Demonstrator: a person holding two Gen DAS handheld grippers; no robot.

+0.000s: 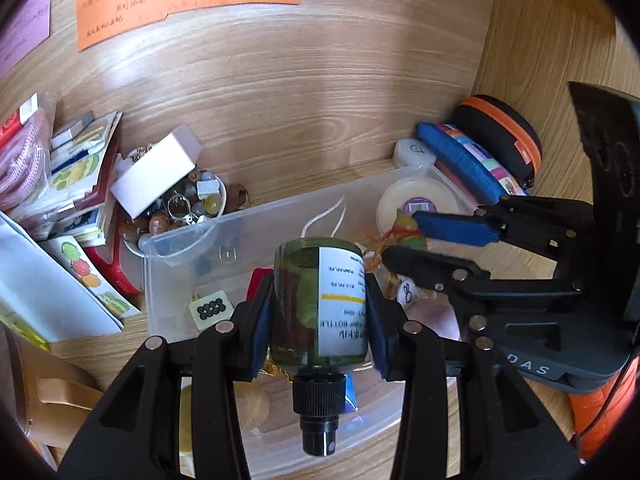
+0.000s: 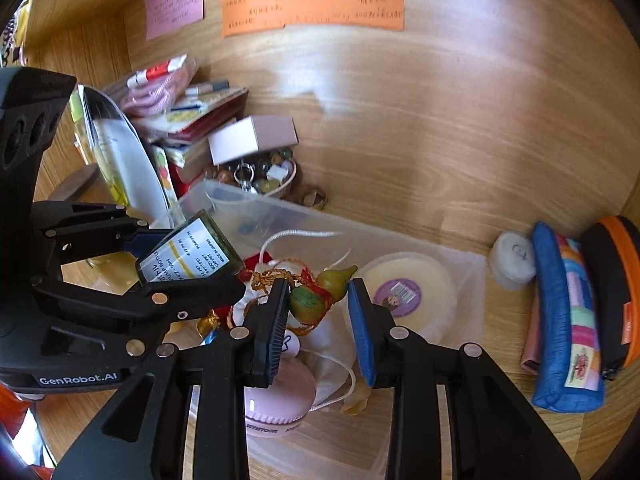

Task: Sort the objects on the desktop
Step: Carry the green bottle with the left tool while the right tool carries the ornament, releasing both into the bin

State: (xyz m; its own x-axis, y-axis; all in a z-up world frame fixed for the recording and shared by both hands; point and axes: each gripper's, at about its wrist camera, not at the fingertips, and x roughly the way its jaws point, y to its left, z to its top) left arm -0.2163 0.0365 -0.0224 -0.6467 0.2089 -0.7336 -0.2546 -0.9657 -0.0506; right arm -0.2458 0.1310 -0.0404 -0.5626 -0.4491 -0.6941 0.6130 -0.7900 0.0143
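Desktop objects are partly sorted: the clear plastic bin (image 1: 168, 280) already holds a round cream tub (image 2: 408, 292), a pink gadget (image 2: 280, 396) and a drawstring pouch. Both carried items hang over it. The left tool (image 1: 320, 312) pinches a green pump bottle (image 1: 316, 300); the right tool (image 2: 318, 308) pinches a small gourd charm (image 2: 320, 296). At ten o'clock, a trinket bowl (image 1: 208, 200) and booklets wait on the bench (image 1: 300, 120); pouches lie at two o'clock.
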